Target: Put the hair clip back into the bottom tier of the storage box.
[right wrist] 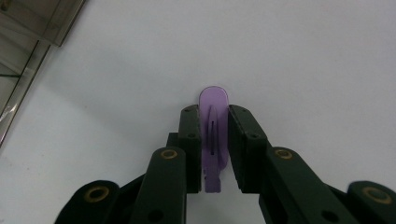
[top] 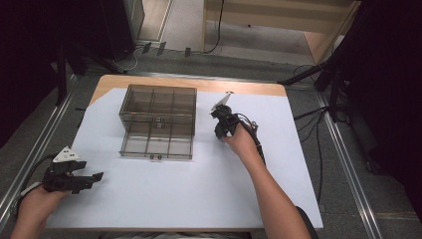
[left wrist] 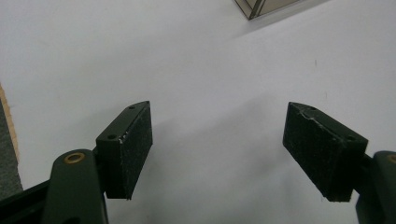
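A small purple plastic clip lies on the white sheet, and my right gripper is shut on it, one jaw on each side. In the high view that right gripper points down at the sheet just right of the smoky clear drawer box, whose lower drawer is pulled out toward me. My left gripper rests near the sheet's front left corner. Its jaws stand wide apart in the left gripper view, left gripper, with only bare sheet between them.
A white sheet covers most of the wooden table. A corner of the drawer box shows ahead of the left gripper, and its edge lies left of the right gripper. Cables and dark stands ring the table.
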{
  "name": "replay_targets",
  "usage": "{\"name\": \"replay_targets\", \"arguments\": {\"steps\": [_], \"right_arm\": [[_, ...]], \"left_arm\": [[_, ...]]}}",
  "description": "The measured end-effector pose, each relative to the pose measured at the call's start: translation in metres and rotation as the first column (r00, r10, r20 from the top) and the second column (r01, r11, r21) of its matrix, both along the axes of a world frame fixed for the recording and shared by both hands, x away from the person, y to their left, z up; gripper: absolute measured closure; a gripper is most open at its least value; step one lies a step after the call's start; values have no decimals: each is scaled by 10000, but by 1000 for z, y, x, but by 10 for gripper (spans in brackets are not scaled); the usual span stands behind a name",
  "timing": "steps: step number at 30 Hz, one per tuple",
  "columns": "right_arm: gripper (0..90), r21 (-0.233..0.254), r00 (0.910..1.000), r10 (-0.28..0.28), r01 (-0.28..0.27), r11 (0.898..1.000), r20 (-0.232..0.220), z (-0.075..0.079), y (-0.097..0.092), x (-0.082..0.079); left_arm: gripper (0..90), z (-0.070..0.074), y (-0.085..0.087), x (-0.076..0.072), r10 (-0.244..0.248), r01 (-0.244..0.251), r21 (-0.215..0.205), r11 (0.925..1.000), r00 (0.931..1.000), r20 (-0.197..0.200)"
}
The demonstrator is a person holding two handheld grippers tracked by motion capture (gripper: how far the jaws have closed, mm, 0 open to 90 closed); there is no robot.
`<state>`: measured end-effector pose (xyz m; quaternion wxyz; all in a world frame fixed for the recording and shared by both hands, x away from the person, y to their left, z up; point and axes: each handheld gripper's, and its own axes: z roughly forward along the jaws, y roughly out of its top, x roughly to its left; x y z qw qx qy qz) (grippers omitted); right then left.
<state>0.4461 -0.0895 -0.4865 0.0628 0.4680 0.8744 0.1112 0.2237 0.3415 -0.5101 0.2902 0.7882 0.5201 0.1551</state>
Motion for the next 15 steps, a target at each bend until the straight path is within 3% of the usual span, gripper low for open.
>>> {"name": "replay_targets", "arguments": {"steps": [15], "right_arm": [[776, 364, 9999, 28, -23, 9993, -141, 6, -4, 0]], "left_arm": [[250, 0, 0, 1, -35, 35, 3, 10000, 10000, -14]]}}
